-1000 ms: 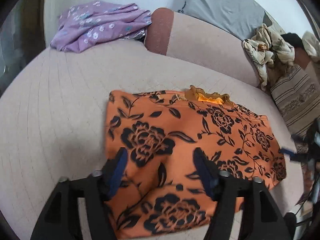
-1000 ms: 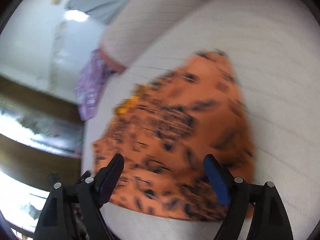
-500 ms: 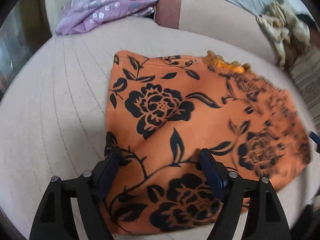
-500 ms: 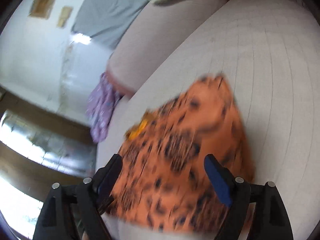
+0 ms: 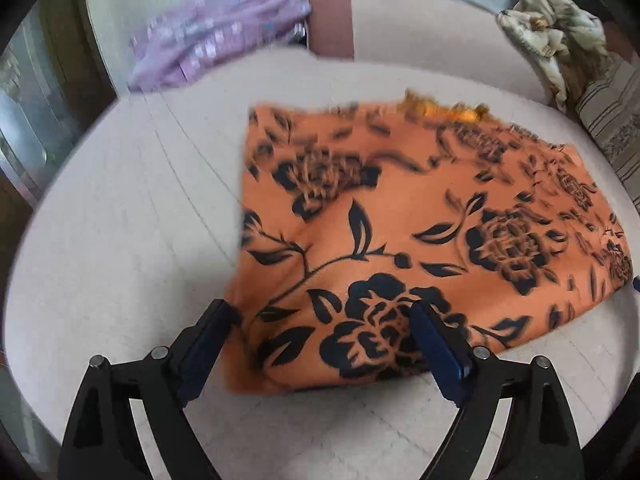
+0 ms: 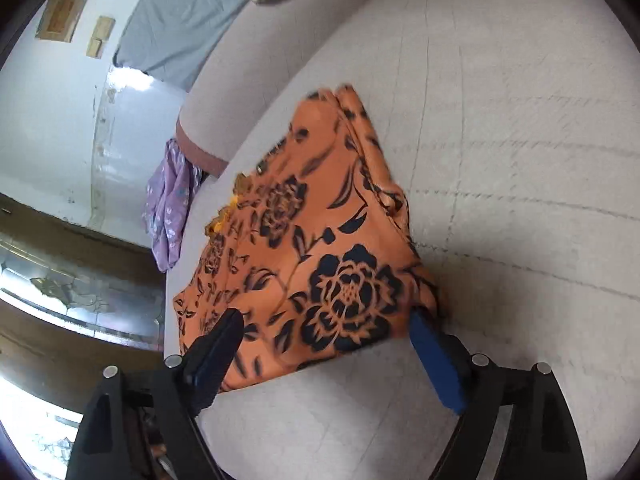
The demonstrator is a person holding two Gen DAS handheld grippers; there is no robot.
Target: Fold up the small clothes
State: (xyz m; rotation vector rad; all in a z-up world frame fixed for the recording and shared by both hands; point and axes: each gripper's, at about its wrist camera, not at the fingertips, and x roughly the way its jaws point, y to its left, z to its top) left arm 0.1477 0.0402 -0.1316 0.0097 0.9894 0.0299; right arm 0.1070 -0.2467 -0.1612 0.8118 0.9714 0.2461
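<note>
Your left hand-held gripper [image 5: 320,340] and right hand-held gripper [image 6: 326,344] both stand wide over the orange floral garment [image 5: 400,232] on the sofa seat [image 5: 132,220]. If you pinch only its top layer, the fold may slide apart.

Your left gripper [image 5: 320,322] hangs wide open over the near edge of the orange cloth [image 5: 420,216] on the sofa [image 5: 120,220]; purple cloth [image 5: 216,36] lies beyond.

sofa [image 5: 120,240]: beige, quilted | wall [image 6: 48,92]: white | grey pillow [image 6: 180,12] on backrest
</note>
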